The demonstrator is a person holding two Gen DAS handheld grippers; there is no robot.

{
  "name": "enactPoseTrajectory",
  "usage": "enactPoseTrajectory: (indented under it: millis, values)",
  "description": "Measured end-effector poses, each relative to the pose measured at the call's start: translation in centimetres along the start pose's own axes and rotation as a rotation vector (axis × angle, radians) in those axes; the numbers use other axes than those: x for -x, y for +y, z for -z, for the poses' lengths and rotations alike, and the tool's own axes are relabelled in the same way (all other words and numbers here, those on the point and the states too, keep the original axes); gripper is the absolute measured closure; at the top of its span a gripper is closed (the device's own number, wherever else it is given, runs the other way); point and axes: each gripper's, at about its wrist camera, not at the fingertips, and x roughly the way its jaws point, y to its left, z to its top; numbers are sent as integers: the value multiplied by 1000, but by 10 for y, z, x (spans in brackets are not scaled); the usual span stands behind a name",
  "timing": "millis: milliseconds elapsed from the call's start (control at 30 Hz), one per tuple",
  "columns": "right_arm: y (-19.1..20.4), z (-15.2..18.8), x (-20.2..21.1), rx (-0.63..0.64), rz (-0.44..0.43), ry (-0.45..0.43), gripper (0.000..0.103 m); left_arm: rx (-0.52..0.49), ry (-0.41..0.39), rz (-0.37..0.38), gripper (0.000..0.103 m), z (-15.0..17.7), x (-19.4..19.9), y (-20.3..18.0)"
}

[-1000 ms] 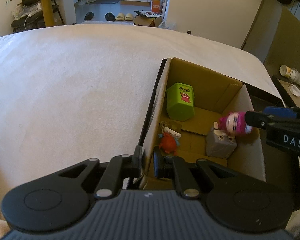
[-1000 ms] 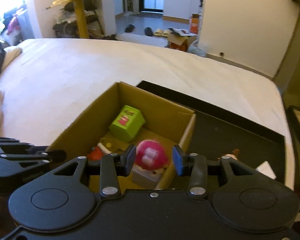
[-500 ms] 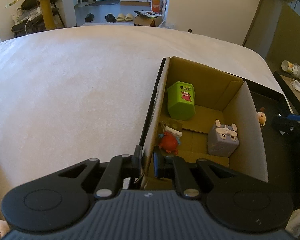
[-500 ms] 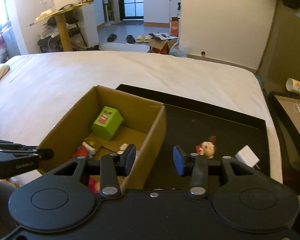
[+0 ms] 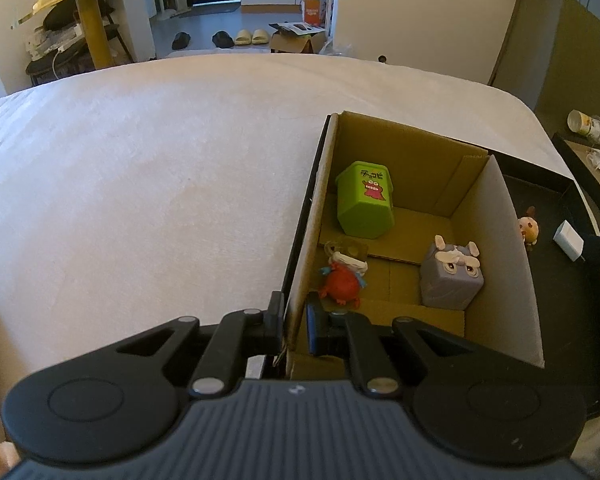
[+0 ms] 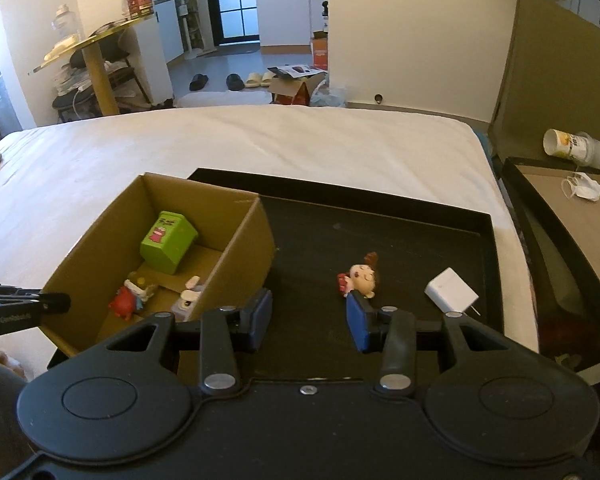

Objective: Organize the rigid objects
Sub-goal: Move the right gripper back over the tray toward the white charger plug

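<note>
Left wrist view first: the left gripper (image 5: 294, 330) has its fingers pinched on the near wall of the cardboard box (image 5: 516, 280), one pad outside and one inside, gripping the cardboard edge. I'll use that box as the landmark for everything.

Inside the box, toward its far corner, there's a green container (image 5: 364, 204) with a red cartoon monster printed on it, tipped over so it leans. Closer to the clamped wall sits a little red figure (image 5: 342, 282) with something white on its head, and next to it on the box floor, by the opposite wall, is a grey-lilac cube toy (image 5: 452, 276) with ears and a grumpy face, upright.

The box itself stands in the left end of a black tray (image 6: 488, 248), and the tray lies on a white bed (image 6: 260, 140).

Right wrist view: the right gripper (image 6: 310, 318) hangs over the bare part of the tray just outside the box's right wall, fingers (image 6: 260, 318) spread apart with nothing between them. Just beyond its right fingertip, outside the box on the tray, lies a small doll (image 6: 360, 278) with a brown tuft of hair, on its side. Farther from the box on the same tray is a white block (image 6: 450, 290), looks like a charger but can't say for sure.

Past the tray's far-right side, well apart from the box, there's a paper cup (image 6: 568, 144) lying on its side.
</note>
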Motion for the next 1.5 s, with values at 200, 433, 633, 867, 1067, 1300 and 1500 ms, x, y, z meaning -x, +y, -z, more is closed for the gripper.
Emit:
enactPoseTrajectory:
  millis: [200, 433, 633, 867, 1067, 1300, 1500]
  values:
    - [-14, 3, 0, -13, 7, 1, 61, -10, 0, -13, 93, 0, 0, -2]
    - [-33, 7, -2, -40, 22, 4, 61, -23, 0, -28, 93, 1, 0, -4]
    - [-52, 10, -3, -67, 37, 5, 58, -28, 1, -39, 93, 0, -1, -6]
    - [-67, 15, -6, -82, 45, 8, 56, -38, 1, -52, 92, 0, 1, -8]
    - [-75, 20, -10, -98, 41, 8, 51, -48, 3, -67, 92, 0, 1, -10]
    - [-86, 22, -16, -136, 39, 4, 51, -62, 3, -83, 92, 1, 1, -12]
    - [-90, 22, -31, -132, 55, 3, 51, -83, 3, -105, 91, 1, 1, -16]
